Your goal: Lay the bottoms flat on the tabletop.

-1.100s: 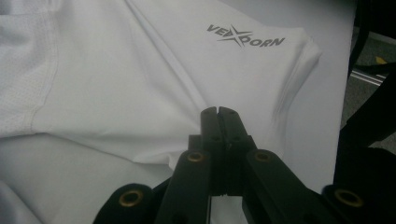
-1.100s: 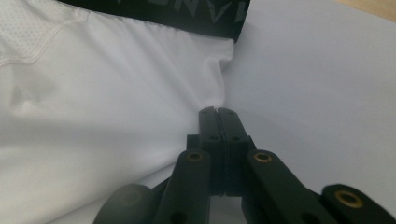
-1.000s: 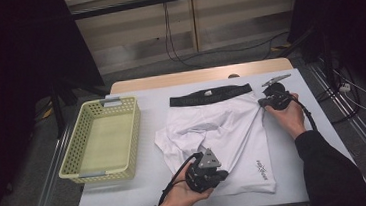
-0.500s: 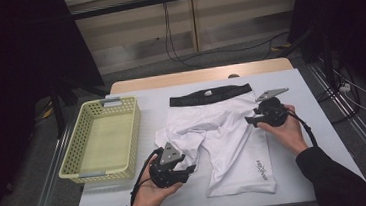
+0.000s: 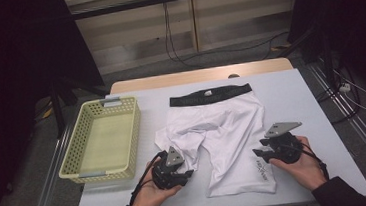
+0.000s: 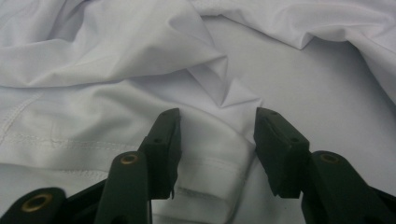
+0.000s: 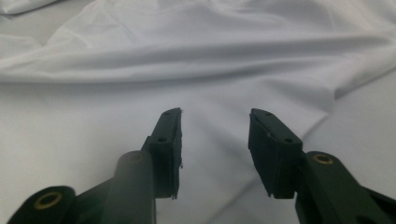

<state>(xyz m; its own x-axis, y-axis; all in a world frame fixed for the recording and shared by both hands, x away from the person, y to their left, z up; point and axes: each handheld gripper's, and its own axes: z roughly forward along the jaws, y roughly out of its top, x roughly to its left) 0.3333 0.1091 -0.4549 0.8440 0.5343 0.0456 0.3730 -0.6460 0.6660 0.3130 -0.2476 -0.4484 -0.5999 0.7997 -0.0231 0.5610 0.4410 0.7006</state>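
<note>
We see the white table [image 5: 318, 121] bearing white shorts [image 5: 223, 129] spread mid-table, the yellow basket [image 5: 106, 140] to their left. Our left gripper [image 6: 217, 140] spreads over a folded hem; the right gripper [image 7: 215, 140] gapes above cloth.

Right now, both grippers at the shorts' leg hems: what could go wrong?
1. The left gripper is open over a bunched, folded-back hem of the white shorts; it may pinch several layers, so the leg stays crumpled.
2. The right gripper is open over smooth flat cloth with no edge between its jaws; it may slip off or drag the fabric.
3. Uneven pulls could skew the black waistband.
</note>
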